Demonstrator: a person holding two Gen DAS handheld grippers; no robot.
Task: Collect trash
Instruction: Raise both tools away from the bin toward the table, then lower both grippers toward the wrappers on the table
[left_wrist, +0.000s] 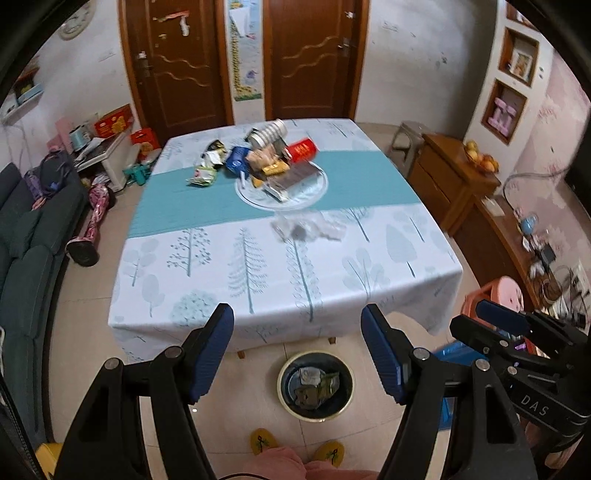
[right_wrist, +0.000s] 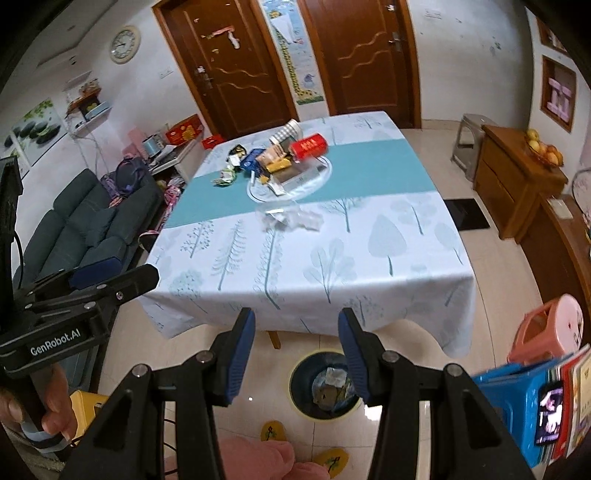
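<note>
Both tongs hang above the floor at the near edge of the counter (left_wrist: 280, 258), which is covered by a white cloth printed with trees and crossed by a teal band. The left tongs (left_wrist: 297, 354) stand wide apart with nothing between the blue pads, and the right tongs (right_wrist: 296, 356) are parted less widely, also empty. Below them on the tiled floor sits the round trash bin (left_wrist: 347, 373), dark inside with a pale yellow rim, and some crumpled wrappers already lie in it. The remaining trash sits well apart from the tongs, toward the far side of the counter: a heap of packets (left_wrist: 266, 162) piled on and beside a clear glass plate (left_wrist: 317, 192), with a red can (left_wrist: 303, 149) lying on its side, a blue carton (left_wrist: 236, 157) and a striped paper cup (left_wrist: 271, 131) among them. A green wrapper (left_wrist: 201, 175) lies just left of the plate on the teal band, and a crumpled clear plastic piece (left_wrist: 306, 227) lies nearer, just in front of the plate. The person's yellow slippers (left_wrist: 328, 452) show at the bottom edge near the bin.
</note>
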